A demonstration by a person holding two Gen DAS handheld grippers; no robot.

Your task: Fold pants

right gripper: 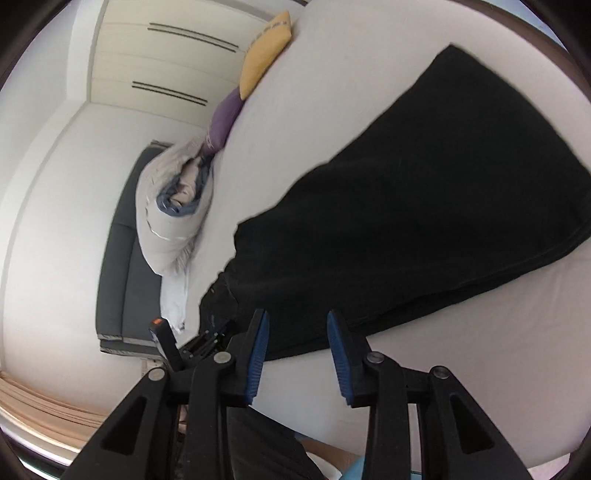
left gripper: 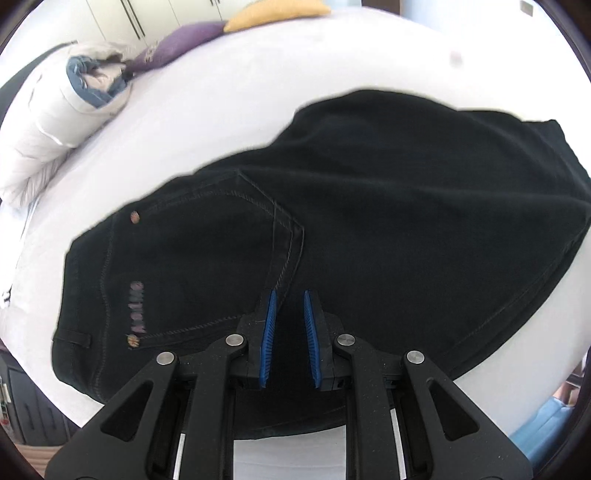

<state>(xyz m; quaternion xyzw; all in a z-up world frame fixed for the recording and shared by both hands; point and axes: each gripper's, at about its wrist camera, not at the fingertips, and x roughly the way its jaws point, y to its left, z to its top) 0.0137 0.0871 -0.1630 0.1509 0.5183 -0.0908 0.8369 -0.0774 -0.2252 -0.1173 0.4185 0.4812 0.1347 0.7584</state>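
Black pants [left gripper: 369,229] lie folded lengthwise on the white bed [left gripper: 221,110], back pocket and waistband toward the left in the left wrist view. My left gripper [left gripper: 290,295] hovers over the pocket seam with a narrow gap between its blue pads, nothing between them. In the right wrist view the pants [right gripper: 424,221] stretch up to the right. My right gripper [right gripper: 297,317] is open and empty at the near edge of the pants. The left gripper [right gripper: 207,339] shows at the waist end there.
A rolled white duvet [left gripper: 55,110] with blue lining, a purple pillow [left gripper: 177,44] and a yellow pillow [left gripper: 277,11] lie along the bed's far side. A wardrobe [right gripper: 177,55] and a dark headboard [right gripper: 125,258] stand beyond the bed.
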